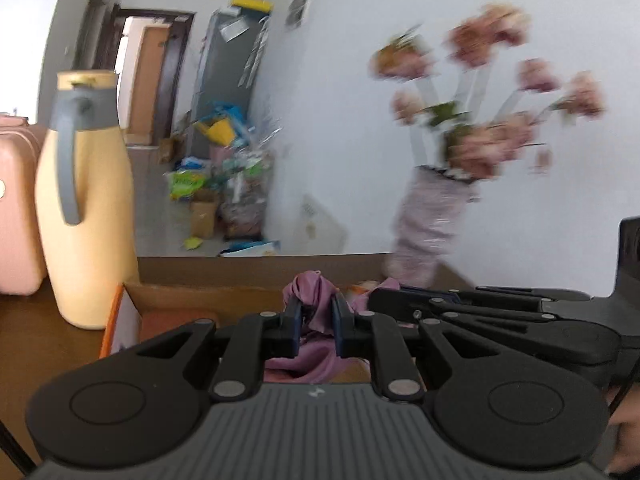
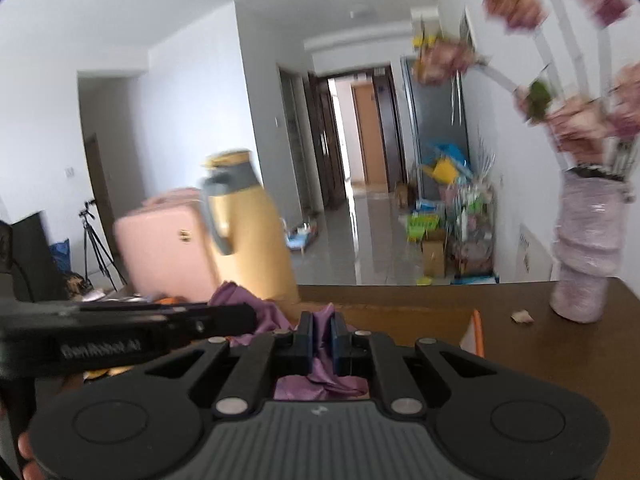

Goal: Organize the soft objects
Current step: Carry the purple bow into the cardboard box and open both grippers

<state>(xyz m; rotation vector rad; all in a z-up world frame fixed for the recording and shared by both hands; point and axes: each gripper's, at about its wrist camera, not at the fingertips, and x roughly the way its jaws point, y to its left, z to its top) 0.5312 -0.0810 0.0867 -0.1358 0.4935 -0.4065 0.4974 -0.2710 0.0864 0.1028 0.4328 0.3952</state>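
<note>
The left hand-held gripper (image 1: 316,320) is clamped on a bunched purple cloth (image 1: 310,294), with folds rising above its fingertips and more fabric hanging below between the two fingers. The right hand-held gripper (image 2: 321,336) pinches another part of the same purple cloth (image 2: 320,384), its fingers drawn tight against a thin upright fold. The cloth is held over an open cardboard box (image 1: 200,296) with an orange edge, which sits on the brown desk (image 2: 520,360). In the left wrist view the right tool reaches in from the right side, close beside the cloth. A yellow jug (image 1: 86,208) with a grey handle stands on the desk just beside the box, next to a pink case (image 1: 18,208). A pink vase (image 2: 586,248) of blurred flowers stands farther off on the desk near the wall
</note>
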